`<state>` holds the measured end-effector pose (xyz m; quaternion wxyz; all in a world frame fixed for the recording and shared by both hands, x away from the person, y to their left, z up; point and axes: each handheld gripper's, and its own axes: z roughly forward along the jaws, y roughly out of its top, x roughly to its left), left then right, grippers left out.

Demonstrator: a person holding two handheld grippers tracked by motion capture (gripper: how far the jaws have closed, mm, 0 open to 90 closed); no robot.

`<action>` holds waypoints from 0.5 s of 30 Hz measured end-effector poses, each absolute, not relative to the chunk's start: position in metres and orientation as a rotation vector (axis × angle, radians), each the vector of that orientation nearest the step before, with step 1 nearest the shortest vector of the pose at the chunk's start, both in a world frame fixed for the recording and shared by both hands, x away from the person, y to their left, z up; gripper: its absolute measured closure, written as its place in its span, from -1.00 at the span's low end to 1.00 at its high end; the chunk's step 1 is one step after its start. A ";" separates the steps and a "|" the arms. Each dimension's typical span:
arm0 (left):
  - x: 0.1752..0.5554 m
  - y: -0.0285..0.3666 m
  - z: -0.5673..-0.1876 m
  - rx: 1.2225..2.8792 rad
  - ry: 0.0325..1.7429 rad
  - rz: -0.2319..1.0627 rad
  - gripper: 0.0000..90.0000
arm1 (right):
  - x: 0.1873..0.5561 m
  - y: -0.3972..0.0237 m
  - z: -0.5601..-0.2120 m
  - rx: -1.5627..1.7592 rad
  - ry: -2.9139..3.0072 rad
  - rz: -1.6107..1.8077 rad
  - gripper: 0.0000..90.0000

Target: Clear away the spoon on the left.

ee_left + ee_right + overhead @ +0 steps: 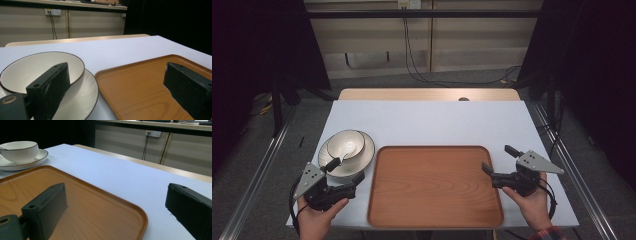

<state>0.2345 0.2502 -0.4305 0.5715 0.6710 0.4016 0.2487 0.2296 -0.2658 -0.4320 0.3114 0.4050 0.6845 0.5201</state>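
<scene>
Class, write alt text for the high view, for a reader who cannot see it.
A person's hands hold two open tools, the left tool and right tool, at either side of an empty wooden tray on a white table. A white bowl sits on a plate just left of the tray.

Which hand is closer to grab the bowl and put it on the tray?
Probably the left. The left hand-held gripper is open right beside the bowl on its plate. The right hand-held gripper is across the wooden tray, far from the bowl.
</scene>
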 end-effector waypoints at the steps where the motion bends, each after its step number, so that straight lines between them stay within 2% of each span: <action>1: 0.235 0.251 -0.430 1.573 0.937 0.579 -0.85 | 0.230 -0.266 -0.432 1.058 1.819 1.373 -0.93; 15: 0.233 0.258 -0.429 1.575 0.988 0.617 -0.77 | 0.230 -0.264 -0.433 1.056 1.806 1.361 -0.93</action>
